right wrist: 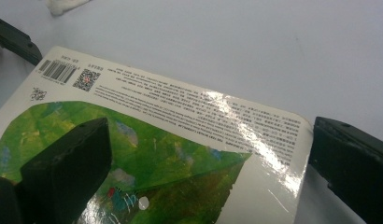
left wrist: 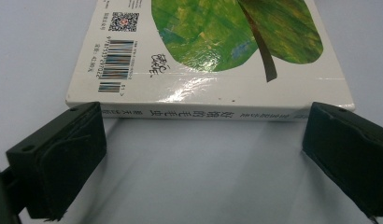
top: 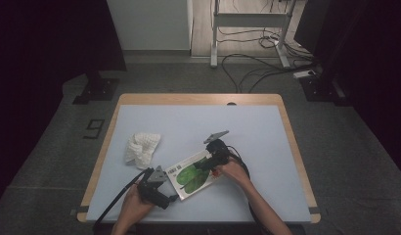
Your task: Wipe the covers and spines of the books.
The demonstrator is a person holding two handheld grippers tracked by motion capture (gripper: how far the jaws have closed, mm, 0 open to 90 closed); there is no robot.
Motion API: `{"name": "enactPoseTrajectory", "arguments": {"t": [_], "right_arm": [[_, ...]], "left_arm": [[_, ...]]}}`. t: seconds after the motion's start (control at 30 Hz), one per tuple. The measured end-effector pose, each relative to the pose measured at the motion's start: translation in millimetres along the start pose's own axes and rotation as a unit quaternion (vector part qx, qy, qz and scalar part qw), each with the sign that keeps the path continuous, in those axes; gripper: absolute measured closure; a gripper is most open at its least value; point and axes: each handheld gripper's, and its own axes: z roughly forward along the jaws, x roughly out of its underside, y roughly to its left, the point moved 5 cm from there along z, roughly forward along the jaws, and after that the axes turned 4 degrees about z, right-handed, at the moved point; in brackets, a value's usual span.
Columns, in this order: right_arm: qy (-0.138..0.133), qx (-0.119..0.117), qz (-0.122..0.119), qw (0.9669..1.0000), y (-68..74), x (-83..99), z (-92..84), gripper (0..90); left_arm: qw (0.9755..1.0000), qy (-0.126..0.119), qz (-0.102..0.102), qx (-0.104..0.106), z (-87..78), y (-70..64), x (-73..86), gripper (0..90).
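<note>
While hidden from above, book (left wrist: 213, 56) spine lettering faces left tool (left wrist: 203, 154).

One book (top: 192, 175), one white cloth (top: 142, 148), two grippers: left gripper (top: 172, 198), right gripper (top: 199, 166).

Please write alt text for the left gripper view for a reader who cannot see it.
A white book with a green leaf on its cover lies flat on a pale table, spine toward the camera. The left gripper is open, its black jaws near either end of the spine.

Glossy paper book (left wrist: 213, 70) cover; matt table (top: 257, 132); waffle-textured cloth (top: 142, 148).
</note>
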Motion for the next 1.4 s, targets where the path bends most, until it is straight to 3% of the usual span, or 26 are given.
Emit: {"name": "enactPoseTrajectory", "arguments": {"t": [0.2, 0.37, 0.4, 0.43, 0.67, 1.0, 1.17, 1.4], "right_arm": [[-0.032, -0.008, 0.014, 0.9994, 3.3, -7.0, -13.2, 1.6], [-0.043, -0.022, 0.022, 0.9986, 6.9, -10.0, -24.1, 2.1], [-0.042, -0.033, 0.024, 0.9983, 8.1, -9.5, -25.9, 10.3], [-0.040, -0.076, 0.033, 0.9958, 12.6, -8.2, -27.4, 10.7], [-0.021, -0.044, -0.003, 0.9988, 22.8, -3.1, -32.6, 11.8], [-0.001, -0.035, -0.028, 0.9990, 19.1, 3.1, -40.5, 15.4], [0.003, -0.028, -0.040, 0.9988, 14.3, 8.6, -49.1, 25.6], [-0.001, -0.034, -0.039, 0.9987, 9.2, 12.0, -62.7, 39.8]], "left_arm": [[1.0000, -0.001, -0.001, 0.000, 0.0, -0.1, -0.1, 0.0], [1.0000, -0.001, 0.000, 0.000, 0.0, 0.0, -0.1, 0.0], [1.0000, -0.001, -0.001, 0.000, 0.0, -0.1, 0.0, 0.0], [1.0000, -0.001, -0.001, 0.000, 0.0, -0.1, -0.1, 0.0], [1.0000, -0.001, -0.001, 0.001, 0.0, -0.1, 0.0, 0.0], [1.0000, 0.000, -0.001, 0.001, 0.0, 0.1, 0.0, 0.0], [1.0000, 0.000, 0.000, 0.001, 0.0, 0.1, 0.0, 0.0], [1.0000, 0.000, -0.001, 0.001, 0.1, 0.1, 0.0, 0.0]]}}
